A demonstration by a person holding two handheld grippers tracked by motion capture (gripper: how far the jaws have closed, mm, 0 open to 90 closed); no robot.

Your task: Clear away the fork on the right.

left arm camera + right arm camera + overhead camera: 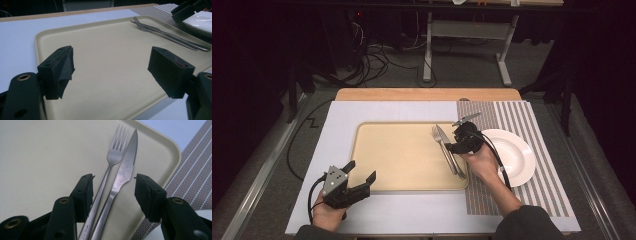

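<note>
The room behind is dark, with cables on the floor, and the worktop (312, 210) in front of me carries a pale sheet, a striped placemat (542, 185) and a beige tray (362, 150). The fork (110, 167) and knife (125, 170) lie side by side, touching, along the tray's right edge, tips pointing away from me. My right tool (113, 185) hovers over their handles with its jaws spread apart and nothing pinched; both handles sit in the gap, the fork's close against the left pad. My left tool (110, 67) waits over the tray's near left corner, jaws wide, holding nothing.

The risks I see: if I lift away carelessly, the left pad could drag the fork's handle and skew the pair across the tray. If I close again, I would likely catch both pieces at once, and the smooth handles could slide against each other and drop. The white plate (517, 160) sits just beside my right hand on the placemat, so a wide swing could knock it. The trailing cable could also brush the plate's rim.
</note>
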